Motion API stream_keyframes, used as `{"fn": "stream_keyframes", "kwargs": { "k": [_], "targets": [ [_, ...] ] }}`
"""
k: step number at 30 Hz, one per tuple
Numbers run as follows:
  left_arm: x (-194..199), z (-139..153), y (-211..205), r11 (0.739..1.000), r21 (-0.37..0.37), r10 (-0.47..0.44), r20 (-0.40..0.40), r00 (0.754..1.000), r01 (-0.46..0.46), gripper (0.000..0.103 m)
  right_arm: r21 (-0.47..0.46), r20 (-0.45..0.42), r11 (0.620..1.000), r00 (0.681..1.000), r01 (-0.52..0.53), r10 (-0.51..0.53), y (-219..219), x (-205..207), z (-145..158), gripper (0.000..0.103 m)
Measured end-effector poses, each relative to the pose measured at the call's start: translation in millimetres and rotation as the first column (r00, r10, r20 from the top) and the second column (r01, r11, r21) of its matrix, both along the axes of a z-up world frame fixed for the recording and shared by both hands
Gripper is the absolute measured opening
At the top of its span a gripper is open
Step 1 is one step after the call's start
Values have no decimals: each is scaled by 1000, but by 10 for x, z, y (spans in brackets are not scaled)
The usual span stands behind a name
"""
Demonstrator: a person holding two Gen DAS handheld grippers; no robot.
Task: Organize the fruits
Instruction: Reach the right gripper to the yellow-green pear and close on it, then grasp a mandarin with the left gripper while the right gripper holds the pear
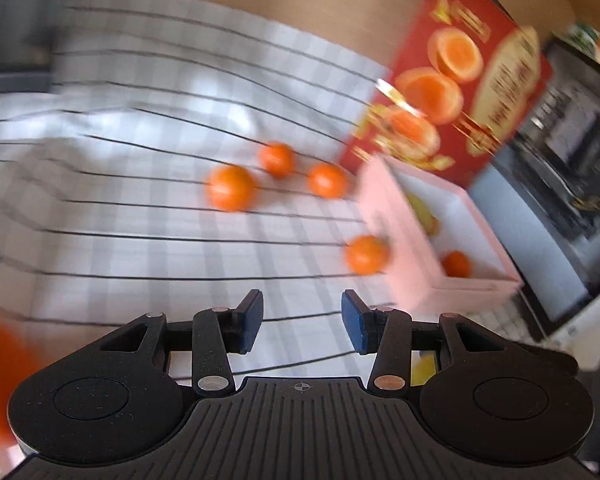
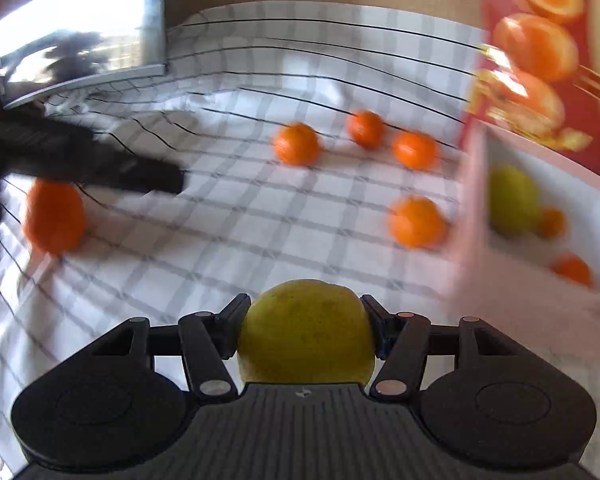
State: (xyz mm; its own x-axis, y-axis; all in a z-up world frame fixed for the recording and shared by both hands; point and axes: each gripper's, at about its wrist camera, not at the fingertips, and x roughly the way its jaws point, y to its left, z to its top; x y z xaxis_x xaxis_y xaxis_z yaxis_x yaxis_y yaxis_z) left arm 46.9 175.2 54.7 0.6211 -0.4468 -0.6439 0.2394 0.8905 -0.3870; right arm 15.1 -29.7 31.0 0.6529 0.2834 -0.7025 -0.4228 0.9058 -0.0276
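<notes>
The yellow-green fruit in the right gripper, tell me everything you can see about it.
The yellow-green fruit is round, with dull, finely speckled skin, more yellow than green. The right gripper is shut on it, one finger pressing each side, holding it above the checked cloth. Its underside is hidden behind the gripper body. Nothing else touches it.

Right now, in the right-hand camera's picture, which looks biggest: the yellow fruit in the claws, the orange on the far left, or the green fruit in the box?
1. yellow fruit, though it sits nearest the lens, so its true size is unsure.
2. orange on the far left and green fruit in the box: alike, too blurred to rank.
</notes>
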Motion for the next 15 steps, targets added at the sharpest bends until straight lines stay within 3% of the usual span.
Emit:
{"fn": "stream_keyframes", "kwargs": {
  "k": [3,6,11,15],
  "targets": [
    [183,-27,-397,991,60,-122,38,992,119,48,-16,-4,999,999,51,-51,-263,-138,-38,59],
    [372,-58,-737,961,167,-235,80,969,220,48,-1,-23,992,992,123,-123,-504,-174,-85,59],
    [707,-209,-1054,923,278,-289,43,956,267,48,14,-20,984,984,176,-175,-727,-273,-139,59],
    [854,-261,-1128,916,274,-305,0,952,293,48,25,-29,982,982,190,-189,-825,-317,-196,59]
  ]
}}
